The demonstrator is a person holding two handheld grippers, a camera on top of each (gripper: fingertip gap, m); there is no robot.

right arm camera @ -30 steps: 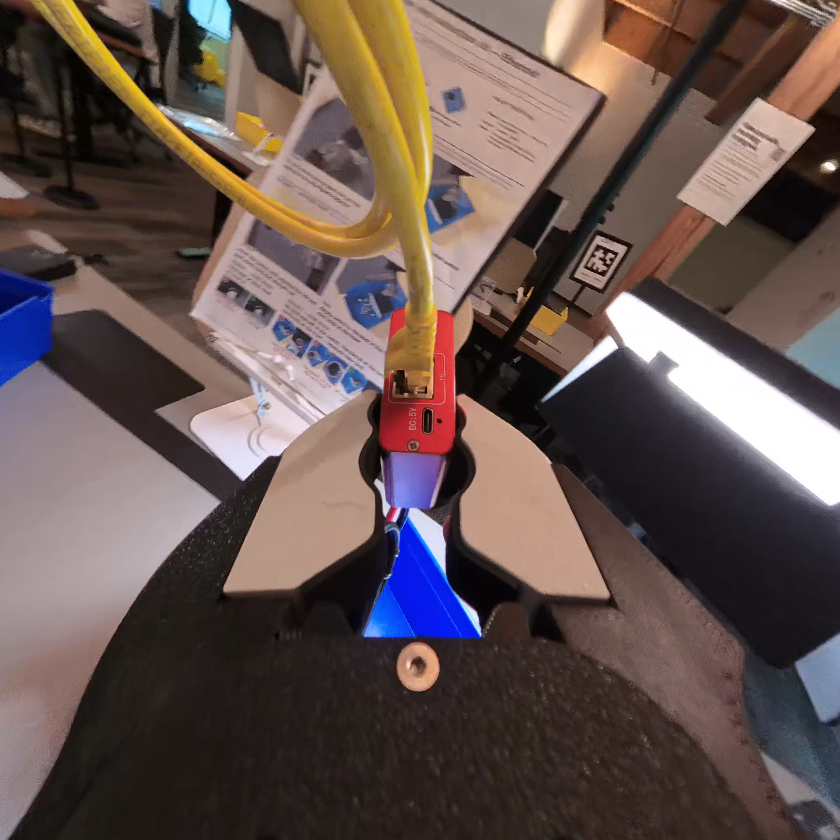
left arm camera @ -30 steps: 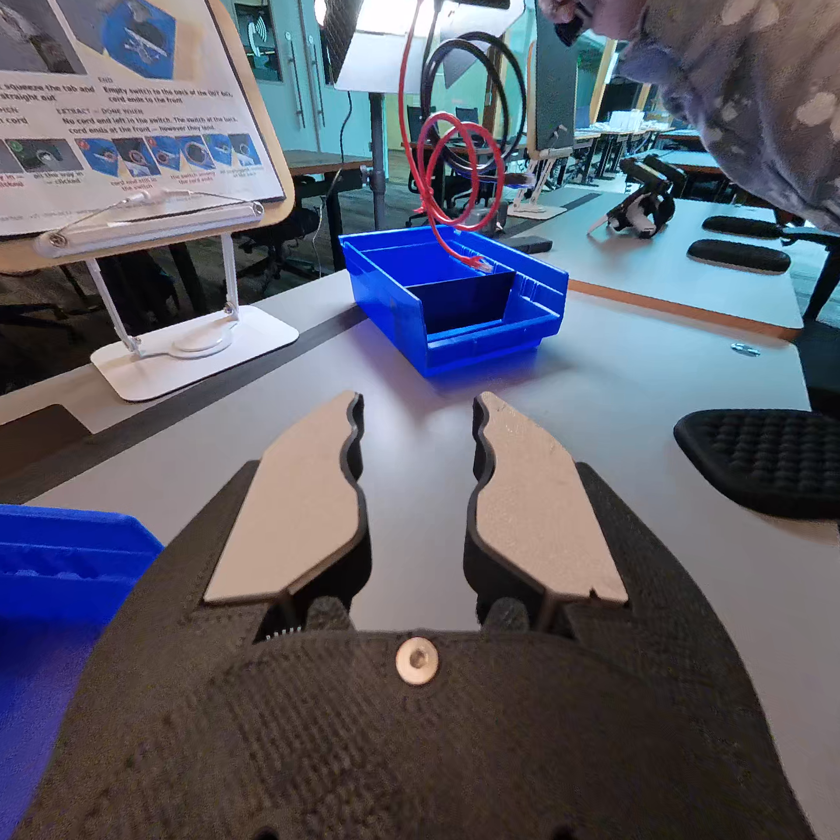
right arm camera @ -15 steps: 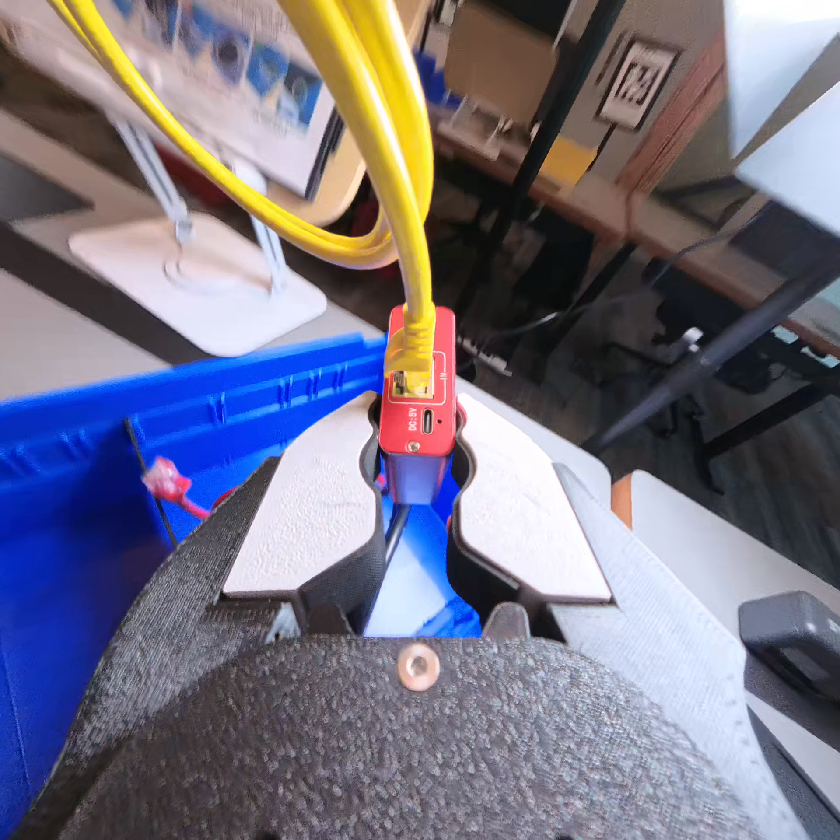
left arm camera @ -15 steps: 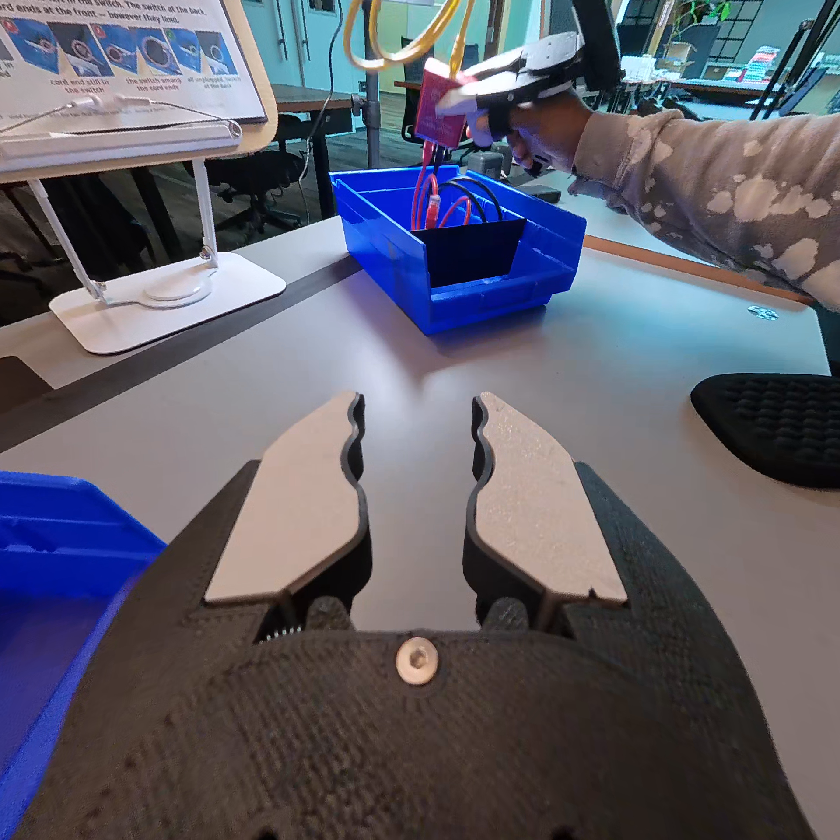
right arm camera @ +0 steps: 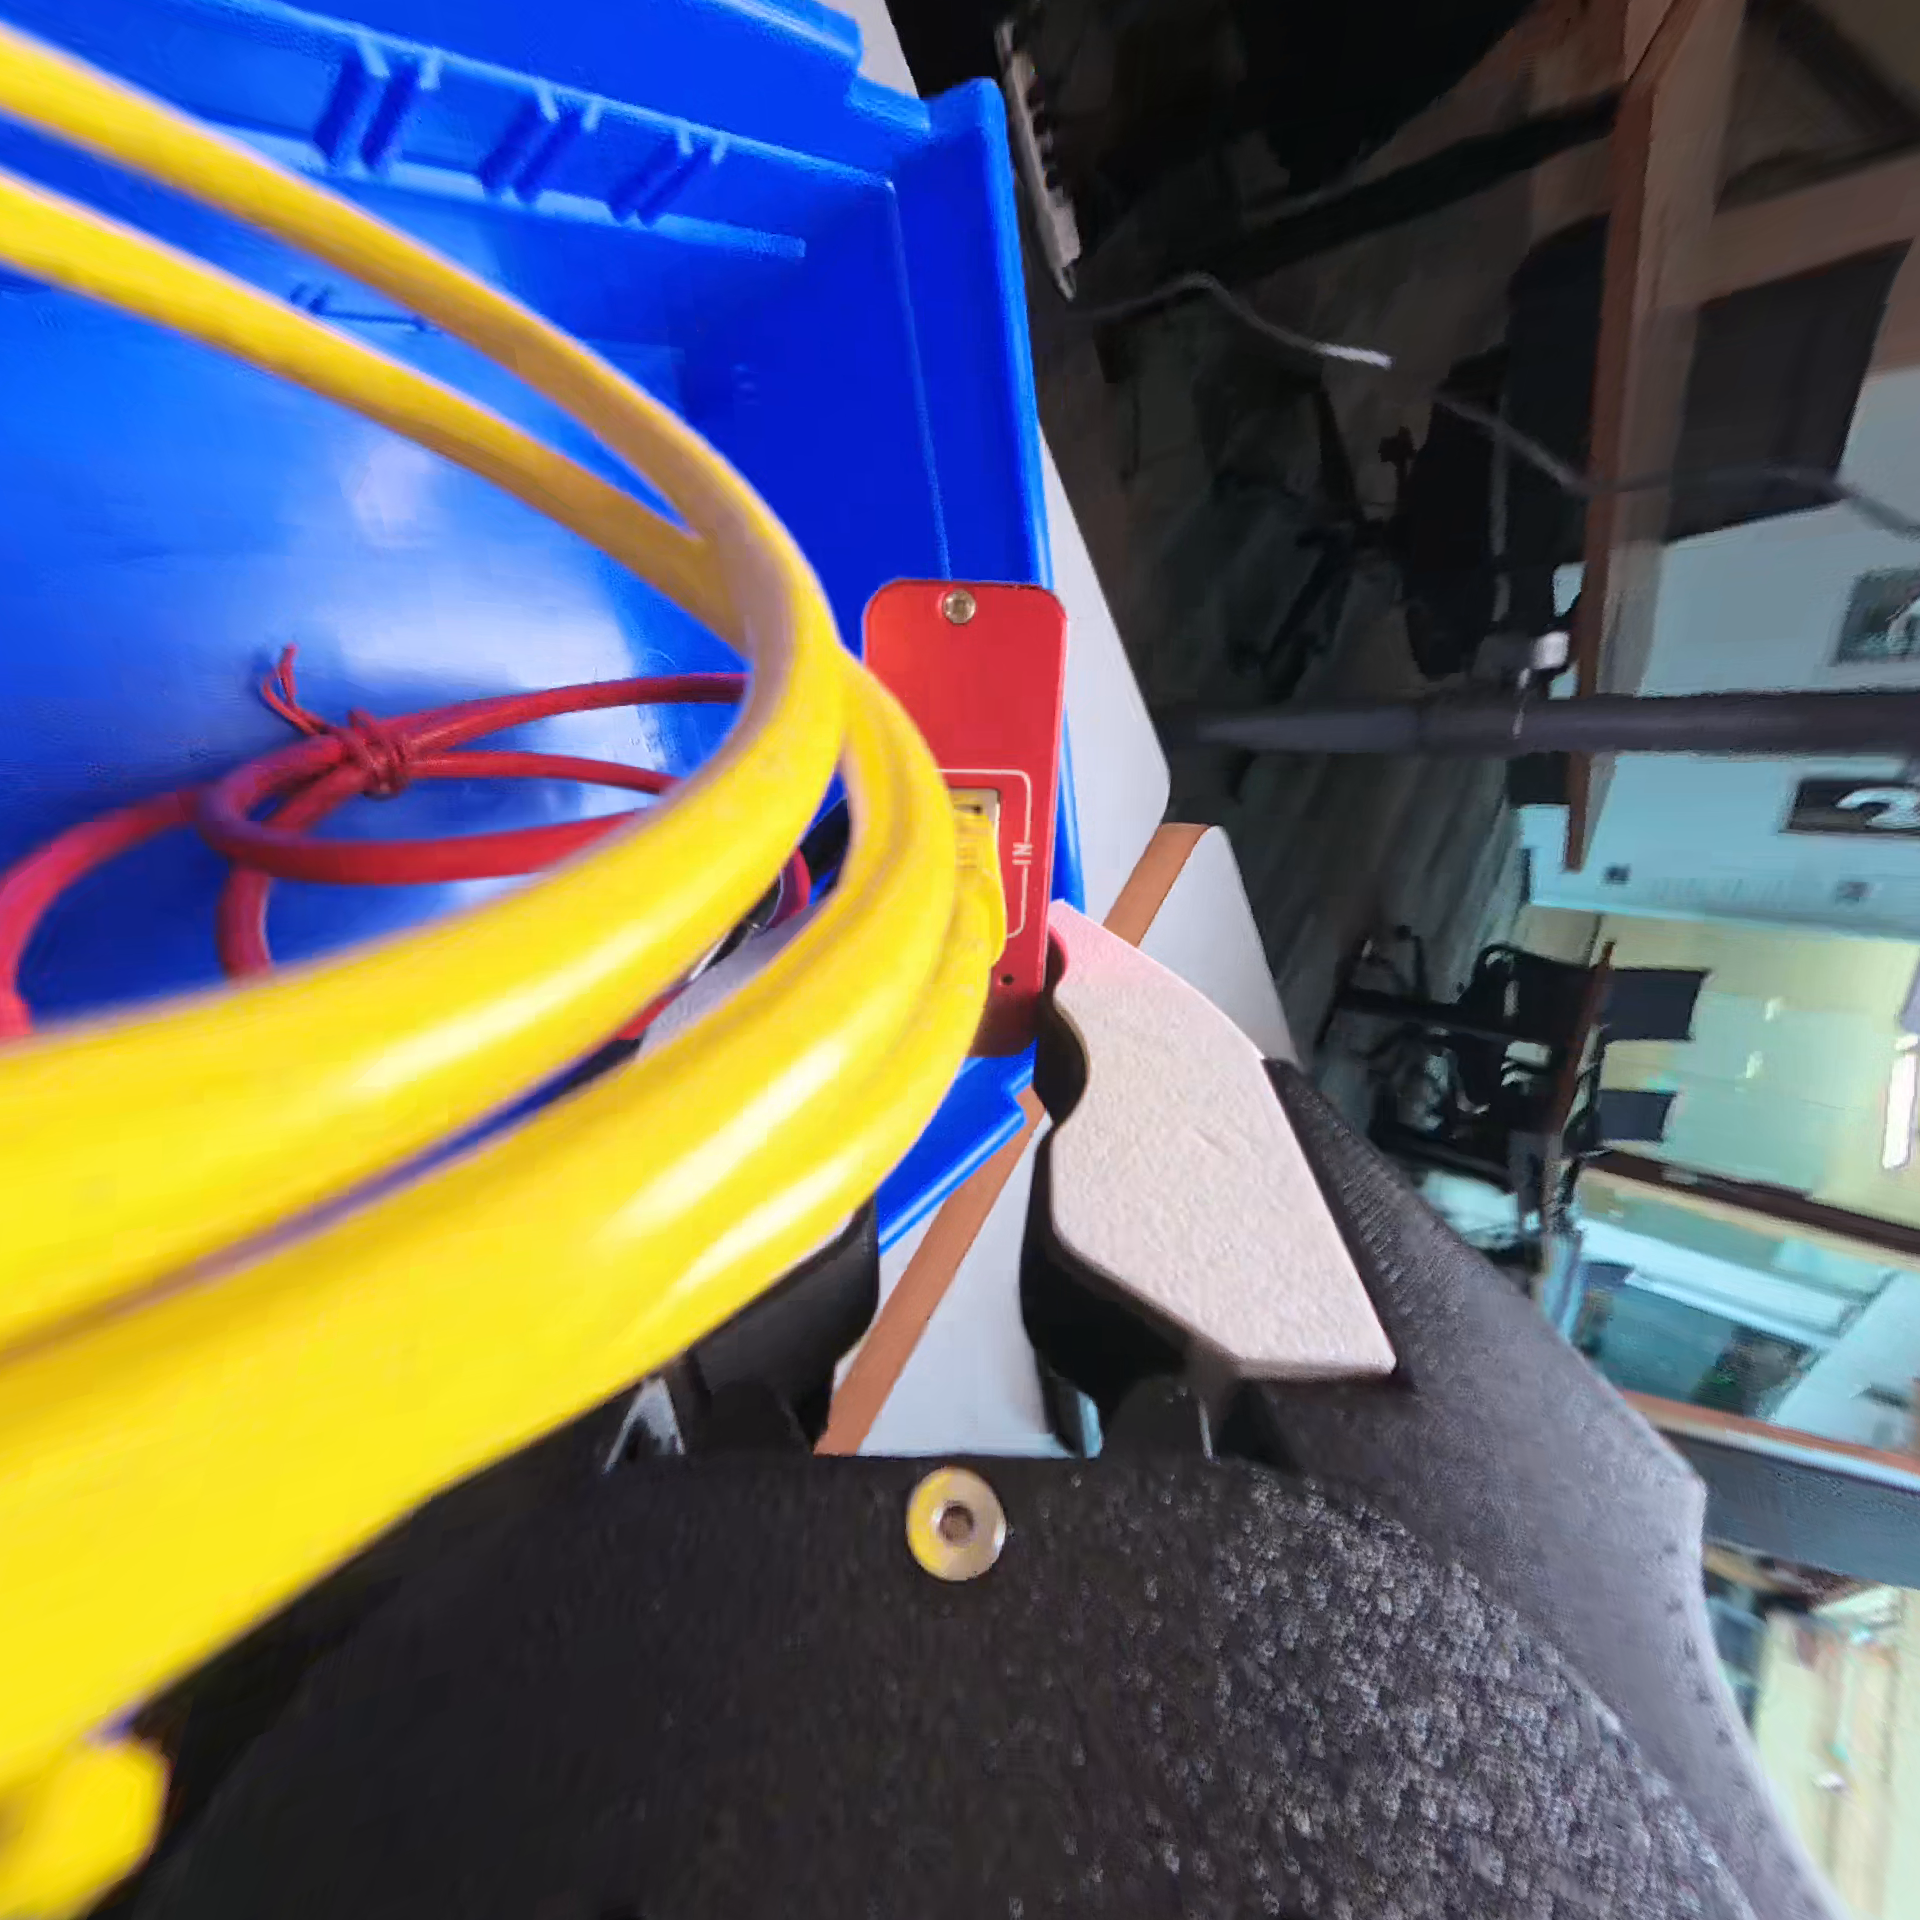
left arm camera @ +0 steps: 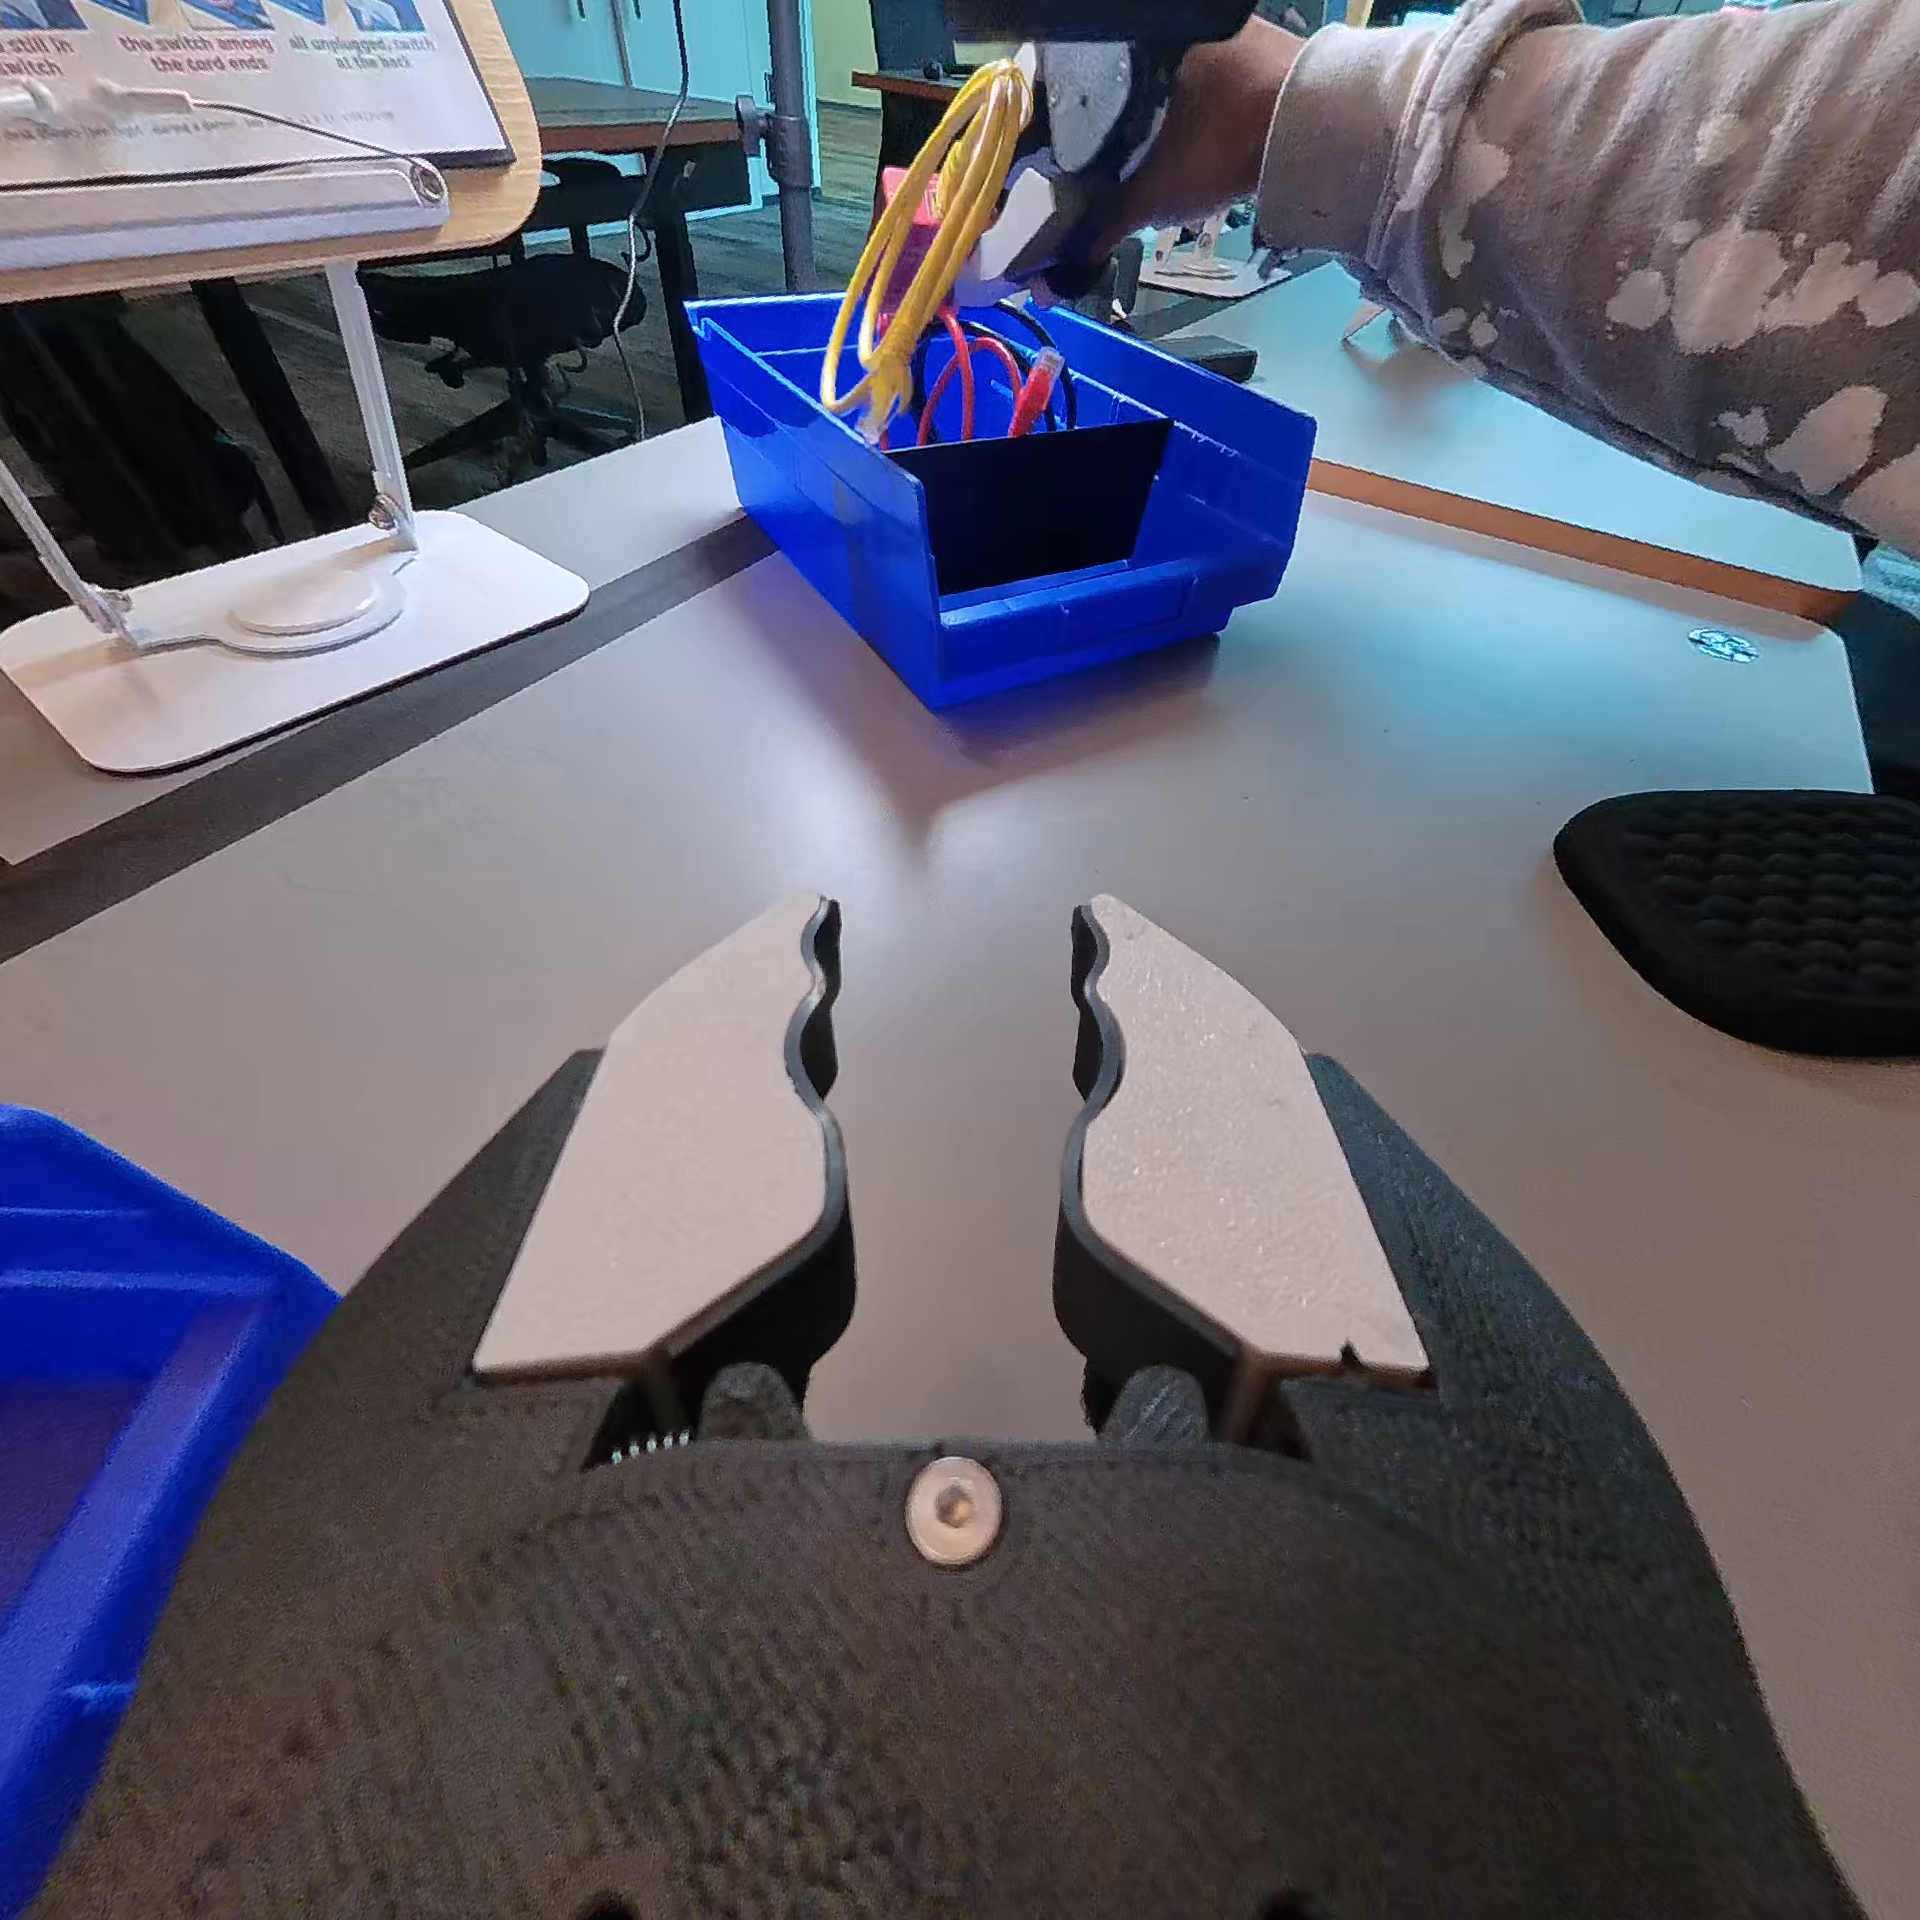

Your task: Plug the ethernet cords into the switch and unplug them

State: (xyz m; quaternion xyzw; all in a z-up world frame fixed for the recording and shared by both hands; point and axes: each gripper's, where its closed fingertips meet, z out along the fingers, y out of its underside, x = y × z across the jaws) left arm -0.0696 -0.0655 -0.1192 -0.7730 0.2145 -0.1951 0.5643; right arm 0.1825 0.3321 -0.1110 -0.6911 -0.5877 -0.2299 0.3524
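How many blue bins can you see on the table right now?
2. One blue bin sits across the table, holding the red and yellow cords. A second blue bin shows only partly at the near left edge, beside the left gripper. Others may lie out of view.

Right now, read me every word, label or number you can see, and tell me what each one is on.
I won't repeat writing; these bear it.
Instruction sheet, white stand: captions under small photos.
Red switch: short white marking beside the yellow cord's port.
Dark background sign: blurred.
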